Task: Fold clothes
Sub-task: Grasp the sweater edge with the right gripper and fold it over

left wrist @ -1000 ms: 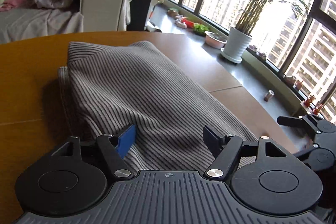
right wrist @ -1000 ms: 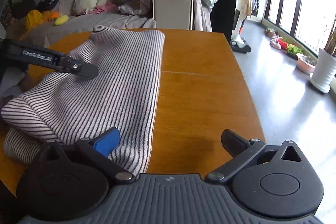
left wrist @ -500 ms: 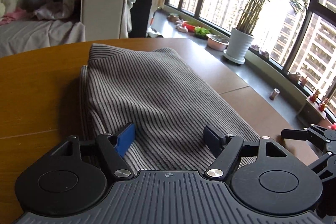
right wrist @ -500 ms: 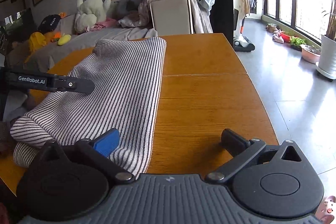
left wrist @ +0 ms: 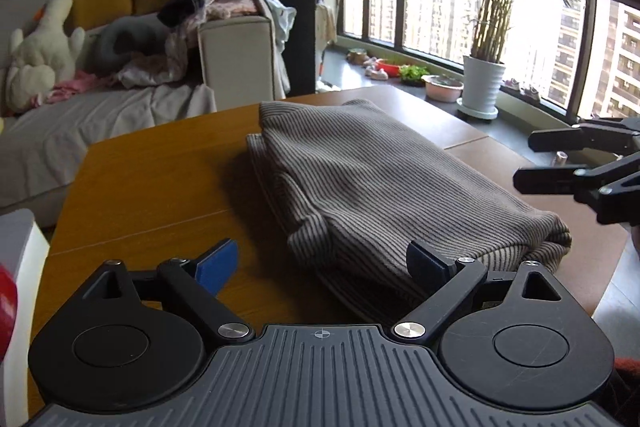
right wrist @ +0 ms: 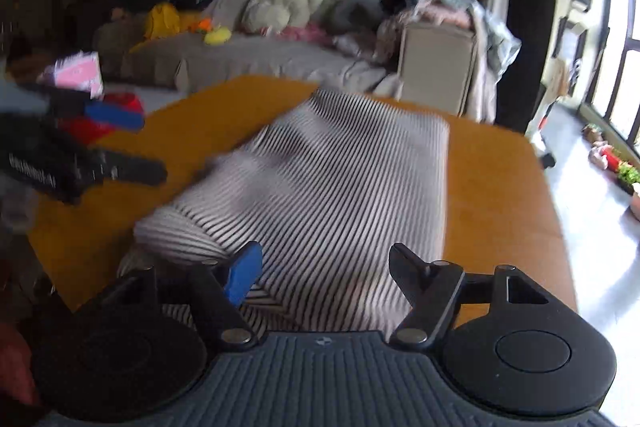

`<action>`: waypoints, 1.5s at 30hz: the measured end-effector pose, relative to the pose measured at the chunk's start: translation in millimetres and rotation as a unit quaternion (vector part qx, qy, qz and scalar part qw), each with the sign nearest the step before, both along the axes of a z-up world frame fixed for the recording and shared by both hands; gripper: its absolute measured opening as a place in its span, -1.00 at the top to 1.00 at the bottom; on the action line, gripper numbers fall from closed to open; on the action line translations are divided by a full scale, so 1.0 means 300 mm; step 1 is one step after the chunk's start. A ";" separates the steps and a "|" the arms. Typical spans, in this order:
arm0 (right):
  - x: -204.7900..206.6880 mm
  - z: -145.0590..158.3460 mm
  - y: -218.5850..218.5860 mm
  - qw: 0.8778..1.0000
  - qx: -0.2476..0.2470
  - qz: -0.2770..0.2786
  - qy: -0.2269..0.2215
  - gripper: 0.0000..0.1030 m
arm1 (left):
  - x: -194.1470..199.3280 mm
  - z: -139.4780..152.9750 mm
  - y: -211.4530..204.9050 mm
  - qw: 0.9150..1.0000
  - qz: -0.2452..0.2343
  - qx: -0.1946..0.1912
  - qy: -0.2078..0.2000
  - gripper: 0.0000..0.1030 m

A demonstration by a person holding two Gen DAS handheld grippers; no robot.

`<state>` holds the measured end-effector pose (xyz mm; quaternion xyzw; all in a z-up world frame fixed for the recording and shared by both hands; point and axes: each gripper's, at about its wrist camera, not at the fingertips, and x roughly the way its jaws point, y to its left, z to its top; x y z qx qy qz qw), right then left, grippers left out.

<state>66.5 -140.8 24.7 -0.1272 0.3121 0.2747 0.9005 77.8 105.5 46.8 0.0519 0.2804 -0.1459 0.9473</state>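
Note:
A folded grey-and-white striped garment (left wrist: 372, 187) lies on the wooden table (left wrist: 160, 183); it also shows, blurred, in the right wrist view (right wrist: 340, 195). My left gripper (left wrist: 324, 261) is open and empty, held above the garment's near left corner. My right gripper (right wrist: 326, 267) is open and empty over the garment's near edge. The right gripper shows at the right of the left wrist view (left wrist: 580, 163). The left gripper shows at the left of the right wrist view (right wrist: 92, 155).
A sofa (left wrist: 100, 115) with a white plush toy (left wrist: 40, 55) and piled clothes (left wrist: 224, 7) stands beyond the table. A potted plant (left wrist: 482, 87) stands by the windows. The table's right edge (right wrist: 556, 211) drops to the floor.
Both grippers have pulled back and risen away from the garment. The left one swung left, the right one swung left over the garment. Both stay open. The garment lies still.

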 end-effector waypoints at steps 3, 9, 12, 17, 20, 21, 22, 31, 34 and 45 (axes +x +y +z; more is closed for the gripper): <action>-0.050 0.015 0.000 1.000 -0.017 0.017 -0.015 -0.39 | -0.048 0.021 0.026 1.000 0.007 0.015 -0.011 -0.89; -0.191 0.080 0.068 0.988 -0.039 0.125 -0.080 -0.72 | -0.107 0.028 0.111 1.000 0.024 0.013 -0.005 -0.95; -0.209 0.020 0.145 0.979 -0.094 0.156 -0.094 -0.72 | -0.115 0.022 0.114 1.000 0.022 0.012 -0.002 -0.95; -0.199 -0.026 0.173 0.975 -0.107 0.161 -0.106 -0.72 | -0.137 0.023 0.080 1.000 0.002 0.022 -0.005 -0.97; -0.183 -0.031 0.156 0.980 -0.093 0.143 -0.099 -0.76 | -0.140 0.022 0.065 1.000 -0.005 0.024 -0.004 -1.00; -0.175 -0.032 0.145 0.984 -0.085 0.132 -0.089 -0.80 | -0.136 0.017 0.060 1.000 -0.007 0.023 -0.002 -1.00; -0.168 -0.032 0.133 0.986 -0.076 0.122 -0.079 -0.83 | -0.131 0.012 0.054 1.000 -0.009 0.022 0.001 -1.00; -0.144 0.036 -0.072 0.997 0.059 0.019 -0.055 -1.00 | -0.121 -0.041 -0.012 0.999 -0.032 0.016 0.022 -1.00; -0.117 0.039 -0.144 0.992 0.097 -0.054 -0.065 -1.00 | -0.112 -0.062 -0.029 0.999 -0.033 0.006 0.033 -1.00; 0.107 -0.069 -0.165 0.987 0.071 -0.140 0.023 -1.00 | -0.013 -0.073 -0.129 0.994 -0.058 -0.083 0.042 -1.00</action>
